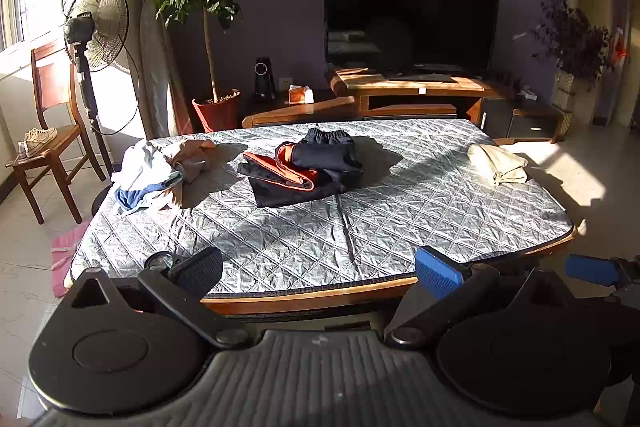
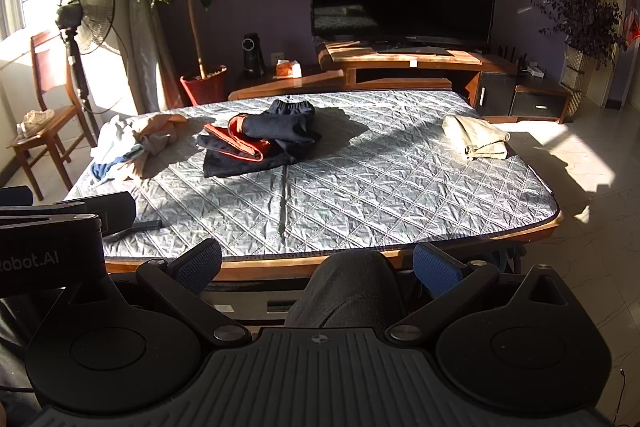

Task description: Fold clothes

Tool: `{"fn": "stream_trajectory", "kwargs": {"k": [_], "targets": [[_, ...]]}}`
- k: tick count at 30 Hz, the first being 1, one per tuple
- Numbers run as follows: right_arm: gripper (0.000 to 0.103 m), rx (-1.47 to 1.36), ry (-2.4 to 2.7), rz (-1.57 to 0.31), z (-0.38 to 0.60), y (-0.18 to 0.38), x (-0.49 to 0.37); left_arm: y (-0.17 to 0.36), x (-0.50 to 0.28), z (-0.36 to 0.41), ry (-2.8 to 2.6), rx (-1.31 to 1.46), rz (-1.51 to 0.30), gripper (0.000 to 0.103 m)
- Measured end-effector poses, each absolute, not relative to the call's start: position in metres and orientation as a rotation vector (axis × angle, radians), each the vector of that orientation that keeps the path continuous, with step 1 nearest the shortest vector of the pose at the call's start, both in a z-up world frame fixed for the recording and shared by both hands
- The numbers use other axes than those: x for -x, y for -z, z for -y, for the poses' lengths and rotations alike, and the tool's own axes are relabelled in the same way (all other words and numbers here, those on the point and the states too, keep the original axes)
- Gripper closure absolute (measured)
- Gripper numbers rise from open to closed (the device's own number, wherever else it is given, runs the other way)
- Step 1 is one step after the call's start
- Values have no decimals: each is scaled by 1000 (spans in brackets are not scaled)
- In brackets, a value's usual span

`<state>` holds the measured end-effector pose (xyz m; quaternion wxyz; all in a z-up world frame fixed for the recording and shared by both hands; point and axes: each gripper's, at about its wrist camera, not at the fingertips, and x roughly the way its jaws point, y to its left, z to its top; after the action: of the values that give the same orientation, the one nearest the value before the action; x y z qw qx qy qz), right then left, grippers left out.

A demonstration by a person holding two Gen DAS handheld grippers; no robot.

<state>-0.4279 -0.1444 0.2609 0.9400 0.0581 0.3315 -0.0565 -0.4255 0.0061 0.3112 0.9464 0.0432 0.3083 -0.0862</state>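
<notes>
Left gripper (image 1: pixel 320 273): wide, empty.
Right gripper (image 2: pixel 318 263): wide, empty.
Dark trousers (image 1: pixel 304 167): table centre, rumpled; advise spreading flat first.

Free room and obstacles, all placed relative to the crumpled dark navy and orange garment (image 1: pixel 304 167) (image 2: pixel 256 143) lying mid-table. The grey quilted table cover (image 1: pixel 400 227) (image 2: pixel 380 195) lies bare from the garment to the near wooden edge. To its left, a loose heap of white, blue and tan clothes (image 1: pixel 156 171) (image 2: pixel 128 143) blocks the corner. To its right, well apart, a folded beige bundle (image 1: pixel 496 161) (image 2: pixel 474 139) occupies the far side; a bare strip separates them. Behind it stands the low wooden TV cabinet (image 1: pixel 400 95) (image 2: pixel 400 67).
</notes>
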Motion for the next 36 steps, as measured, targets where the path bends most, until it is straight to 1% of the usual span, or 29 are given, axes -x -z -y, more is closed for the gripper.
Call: {"fn": "stream_trajectory", "kwargs": {"k": [23,36], "targets": [[0,-110,105,-683,140,-259,419,-306,419,-18,155,-78,-641,1],[0,-143,123,-710,152,-236,388,-296,406,-30,141,-39,-657,1]]}}
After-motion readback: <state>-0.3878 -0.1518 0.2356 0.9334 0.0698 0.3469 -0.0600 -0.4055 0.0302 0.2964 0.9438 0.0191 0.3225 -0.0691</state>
